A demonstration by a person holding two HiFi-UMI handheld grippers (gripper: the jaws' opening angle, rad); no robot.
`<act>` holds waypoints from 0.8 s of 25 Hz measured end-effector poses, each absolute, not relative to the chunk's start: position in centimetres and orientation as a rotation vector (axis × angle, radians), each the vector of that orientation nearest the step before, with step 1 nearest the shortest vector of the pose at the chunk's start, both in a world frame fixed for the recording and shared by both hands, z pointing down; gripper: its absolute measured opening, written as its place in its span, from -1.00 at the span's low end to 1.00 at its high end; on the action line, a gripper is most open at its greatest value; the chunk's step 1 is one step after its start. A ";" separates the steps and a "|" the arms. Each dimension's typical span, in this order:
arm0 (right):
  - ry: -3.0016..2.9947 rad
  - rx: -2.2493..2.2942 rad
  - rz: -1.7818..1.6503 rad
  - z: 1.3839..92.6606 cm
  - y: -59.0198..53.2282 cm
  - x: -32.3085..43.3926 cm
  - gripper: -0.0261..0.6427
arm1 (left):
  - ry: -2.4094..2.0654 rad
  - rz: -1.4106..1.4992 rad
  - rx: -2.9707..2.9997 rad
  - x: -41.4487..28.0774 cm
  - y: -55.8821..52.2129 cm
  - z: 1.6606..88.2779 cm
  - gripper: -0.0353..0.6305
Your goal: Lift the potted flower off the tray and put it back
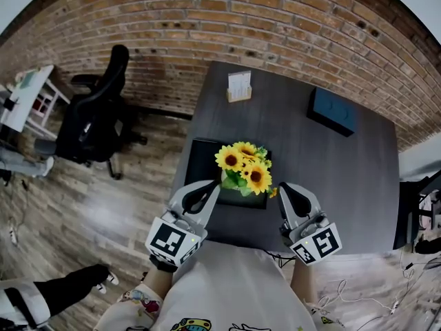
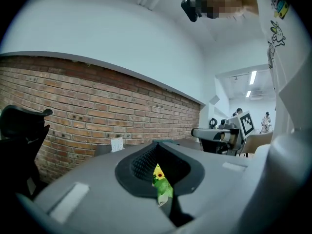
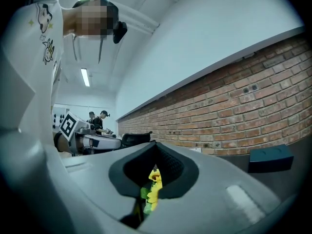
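The potted flower [image 1: 244, 169] stood on the dark tray [image 1: 202, 158], at the tray's near right corner. It had yellow blooms on top and green leaves under them, w/ the pot mostly hidden beneath. The tray sat on the dark grey table [image 1: 331, 178], toward its left side.

The left gripper [image 1: 214, 185] was held just left of the pot, tips pointing in at it. It was close, but the head view couldn't settle whether it touched. Its jaws were pressed together w/ nothing clamped. In the left gripper view only a thin slit showed btwn them, and a bit of yellow bloom & green leaf was visible through it, beyond the tips.

The right gripper [image 1: 282, 187] mirrored it on the pot's right side, just beside a low bloom, jaws likewise closed on nothing — its own view showed the same narrow slit w/ yellow petals past it. The flower sat btwn the two grippers, neither one holding it.

Further back on the table were a small card holder [image 1: 239, 87] near the far edge and a dark teal box [image 1: 332, 110] to the right, both well apart from the tray. A black office chair [image 1: 96, 116] stood on the wood-look floor [image 1: 103, 212] left of the table, w/ the brick wall [image 1: 275, 19] behind.
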State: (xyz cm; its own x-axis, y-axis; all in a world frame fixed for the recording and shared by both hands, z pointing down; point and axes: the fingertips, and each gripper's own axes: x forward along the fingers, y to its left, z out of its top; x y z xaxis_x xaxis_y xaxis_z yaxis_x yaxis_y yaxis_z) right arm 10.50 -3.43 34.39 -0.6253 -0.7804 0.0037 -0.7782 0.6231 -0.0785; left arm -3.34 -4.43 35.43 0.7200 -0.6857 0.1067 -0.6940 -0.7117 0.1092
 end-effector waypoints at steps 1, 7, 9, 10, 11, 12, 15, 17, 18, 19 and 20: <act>2.806 -1.344 -0.112 34.4 -3.5 10.5 -0.92 | -1.121 0.091 2.780 -3.4 -4.5 35.5 -0.86; 2.809 -1.335 -0.125 34.5 -3.4 10.2 -0.92 | -1.114 0.113 2.786 -3.4 -4.5 35.8 -0.86; 2.806 -1.339 -0.129 34.5 -3.6 10.1 -0.92 | -1.113 0.113 2.790 -3.5 -4.8 35.7 -0.86; 2.804 -1.340 -0.130 34.5 -3.6 10.1 -0.92 | -1.112 0.115 2.791 -3.5 -4.9 35.7 -0.86; 2.804 -1.342 -0.133 34.6 -3.7 10.1 -0.92 | -1.111 0.117 2.791 -3.5 -4.9 35.8 -0.86; 2.804 -1.345 -0.138 34.7 -3.7 10.1 -0.92 | -1.110 0.117 2.789 -3.5 -5.0 35.8 -0.86; 2.800 -1.355 -0.154 34.9 -3.8 10.1 -0.92 | -1.105 0.120 2.790 -3.6 -5.1 36.0 -0.86; 2.799 -1.359 -0.156 34.9 -4.0 10.0 -0.92 | -1.104 0.128 2.792 -3.6 -5.2 36.0 -0.86; 2.798 -1.362 -0.157 34.9 -4.1 10.0 -0.92 | -1.103 0.134 2.791 -3.6 -5.3 36.1 -0.86; 2.796 -1.366 -0.159 34.9 -4.1 10.1 -0.92 | -1.102 0.138 2.790 -3.6 -5.4 36.2 -0.86; 2.790 -1.372 -0.164 34.9 -4.2 10.1 -0.92 | -1.100 0.141 2.791 -3.6 -5.4 36.2 -0.86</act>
State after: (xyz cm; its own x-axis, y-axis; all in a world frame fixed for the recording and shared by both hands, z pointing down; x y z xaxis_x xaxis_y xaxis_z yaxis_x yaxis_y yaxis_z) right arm 10.14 -4.15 34.94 -0.6116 -0.7909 0.0212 -0.7880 0.6064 -0.1066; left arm -3.65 -5.42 36.19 0.7285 -0.6711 0.1374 -0.6841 -0.7233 0.0940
